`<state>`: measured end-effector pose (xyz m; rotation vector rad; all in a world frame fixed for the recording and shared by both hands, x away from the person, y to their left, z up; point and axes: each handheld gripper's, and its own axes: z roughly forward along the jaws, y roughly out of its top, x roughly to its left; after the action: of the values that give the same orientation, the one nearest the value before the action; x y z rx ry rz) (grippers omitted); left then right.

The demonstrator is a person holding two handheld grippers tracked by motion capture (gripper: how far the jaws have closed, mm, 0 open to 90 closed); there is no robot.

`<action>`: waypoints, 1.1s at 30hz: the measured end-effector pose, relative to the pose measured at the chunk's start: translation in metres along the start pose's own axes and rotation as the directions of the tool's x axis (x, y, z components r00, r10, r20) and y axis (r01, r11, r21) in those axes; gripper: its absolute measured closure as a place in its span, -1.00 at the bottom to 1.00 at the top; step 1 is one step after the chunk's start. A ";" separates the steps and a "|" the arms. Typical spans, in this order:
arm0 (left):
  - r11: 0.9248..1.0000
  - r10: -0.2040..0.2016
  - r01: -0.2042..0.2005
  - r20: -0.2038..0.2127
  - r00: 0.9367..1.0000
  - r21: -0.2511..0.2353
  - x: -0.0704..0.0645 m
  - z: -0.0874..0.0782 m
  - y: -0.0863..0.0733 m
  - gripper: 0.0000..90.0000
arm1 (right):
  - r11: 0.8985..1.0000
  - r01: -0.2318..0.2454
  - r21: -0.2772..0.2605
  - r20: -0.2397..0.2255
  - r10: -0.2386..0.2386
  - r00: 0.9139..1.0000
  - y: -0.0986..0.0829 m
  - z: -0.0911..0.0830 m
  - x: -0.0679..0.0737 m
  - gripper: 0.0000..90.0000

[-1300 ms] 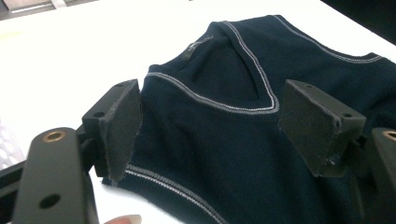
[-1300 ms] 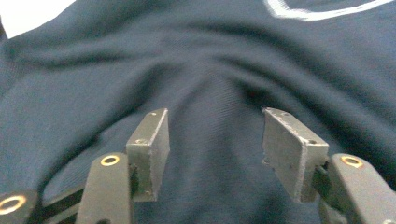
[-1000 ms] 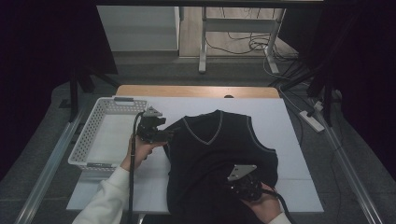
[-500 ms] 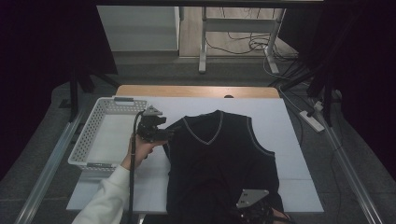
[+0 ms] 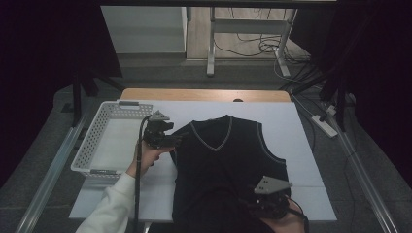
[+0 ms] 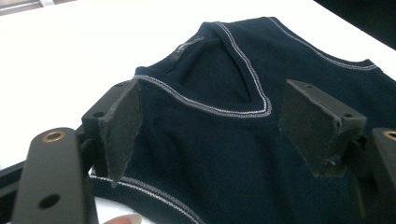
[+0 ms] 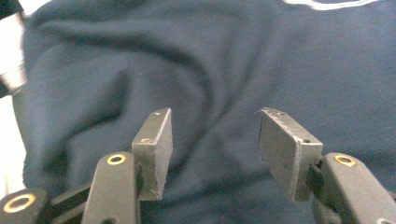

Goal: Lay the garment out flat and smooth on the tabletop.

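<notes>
A dark navy V-neck vest (image 5: 223, 165) with pale trim lies flat on the white table (image 5: 291, 131), neck toward the far side. My left gripper (image 5: 176, 139) is at the vest's left shoulder. In the left gripper view it (image 6: 212, 93) stands open, its jaws wide apart over the collar and shoulder of the vest (image 6: 224, 154). My right gripper (image 5: 257, 201) hovers over the vest's near right part, close to the hem. In the right gripper view it (image 7: 215, 114) is open above wrinkled fabric of the vest (image 7: 201, 60), with nothing pinched.
A white slatted basket (image 5: 87, 145) sits on the table's left side, right beside my left hand. The table's near edge runs just below the right gripper. A power strip (image 5: 323, 124) and cables lie on the floor to the right.
My right gripper dipped toward the table's near edge, then came back up slightly to the right over the vest's lower part. The left gripper has barely shifted at the shoulder.
</notes>
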<state>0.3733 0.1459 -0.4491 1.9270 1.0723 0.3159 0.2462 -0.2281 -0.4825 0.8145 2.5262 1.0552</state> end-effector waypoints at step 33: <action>1.000 0.019 -0.019 0.000 1.000 0.017 -0.004 0.004 -0.001 -0.51 | 0.932 -0.361 0.041 0.280 0.336 0.899 0.007 0.059 -0.169 -0.13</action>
<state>0.3727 0.1409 -0.4517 1.9535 1.0612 0.3183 0.4114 -0.2924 -0.5115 1.3792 2.2603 0.8570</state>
